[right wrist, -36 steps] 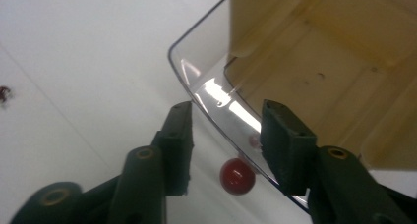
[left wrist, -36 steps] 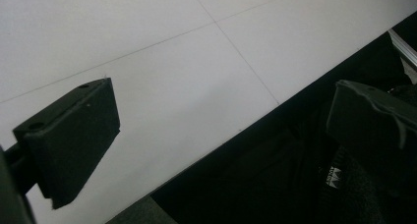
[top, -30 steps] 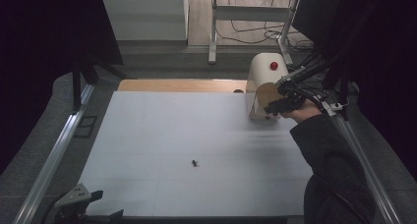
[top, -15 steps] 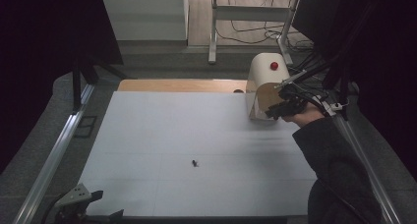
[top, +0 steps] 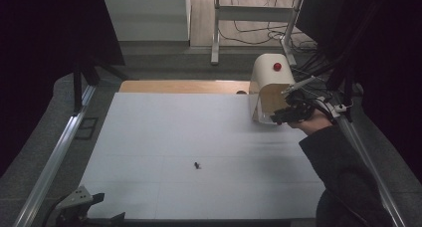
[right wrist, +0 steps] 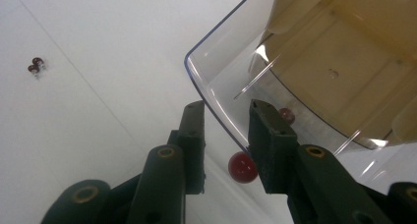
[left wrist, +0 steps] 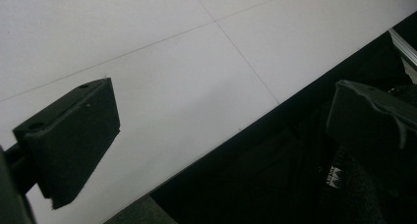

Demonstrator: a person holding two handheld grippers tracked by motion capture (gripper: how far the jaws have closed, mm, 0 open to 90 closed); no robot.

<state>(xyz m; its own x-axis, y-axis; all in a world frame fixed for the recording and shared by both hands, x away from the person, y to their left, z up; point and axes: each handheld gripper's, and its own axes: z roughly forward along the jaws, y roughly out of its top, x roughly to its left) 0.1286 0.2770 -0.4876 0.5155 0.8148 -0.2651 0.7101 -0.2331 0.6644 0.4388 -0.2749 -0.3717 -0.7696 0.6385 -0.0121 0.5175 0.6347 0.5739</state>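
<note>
A cream, round-topped box [top: 268,82] with a red knob [top: 277,66] stands at the table's right, its wooden inside open toward me. My right gripper [top: 276,118] is at the box's front bottom corner, held by a hand in a dark sleeve. In the right gripper view this gripper [right wrist: 226,108] is open, its jaws either side of the rim of a clear plastic panel [right wrist: 221,81]. A red ball [right wrist: 242,166] lies between them, close to the right finger. My left gripper [top: 107,209] rests open at the near left edge, its jaws [left wrist: 223,86] wide apart and empty.
A tiny dark red object [top: 197,165] [right wrist: 35,67] lies on the white tabletop [top: 164,132]. A wooden board [top: 179,86] runs along the far edge. Metal rails [top: 54,157] flank the table, with cables and a frame behind it.
My right gripper has edged slightly nearer along the box's front corner. The left gripper has barely shifted.
</note>
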